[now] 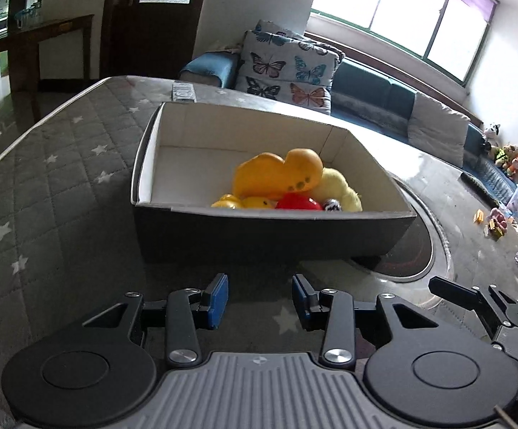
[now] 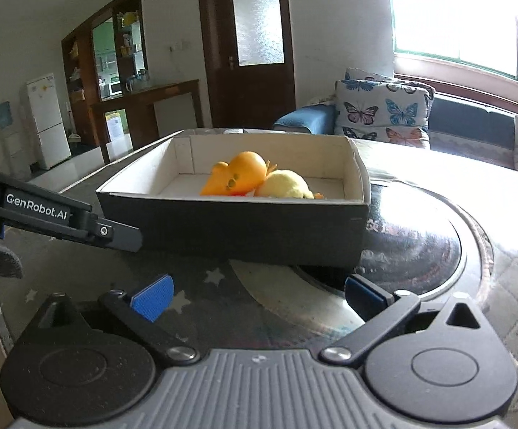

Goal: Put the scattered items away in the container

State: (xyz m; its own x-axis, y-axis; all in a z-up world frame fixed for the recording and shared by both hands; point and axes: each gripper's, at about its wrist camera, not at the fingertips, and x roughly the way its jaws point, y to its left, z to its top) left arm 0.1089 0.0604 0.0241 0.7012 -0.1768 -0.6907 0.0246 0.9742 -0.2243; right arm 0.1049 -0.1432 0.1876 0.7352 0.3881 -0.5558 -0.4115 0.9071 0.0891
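Note:
A black box with a white inside (image 1: 194,136) (image 2: 230,225) stands on the table in front of both grippers. In it lie an orange rubber duck (image 1: 277,175) (image 2: 239,175), a yellow plush toy (image 1: 337,187) (image 2: 284,184), a red ball (image 1: 298,202) and small yellow toys (image 1: 241,202). My left gripper (image 1: 260,298) is open and empty, just short of the box's near wall. My right gripper (image 2: 259,296) is wide open and empty, low over the table before the box. The left gripper's side (image 2: 55,214) shows in the right wrist view.
The table has a grey quilted star cover (image 1: 51,186) and a round dark glass turntable (image 2: 419,246) under the box's right end. A sofa with butterfly cushions (image 1: 287,68) lies behind. Toys and a bin (image 1: 509,207) sit on the floor at right.

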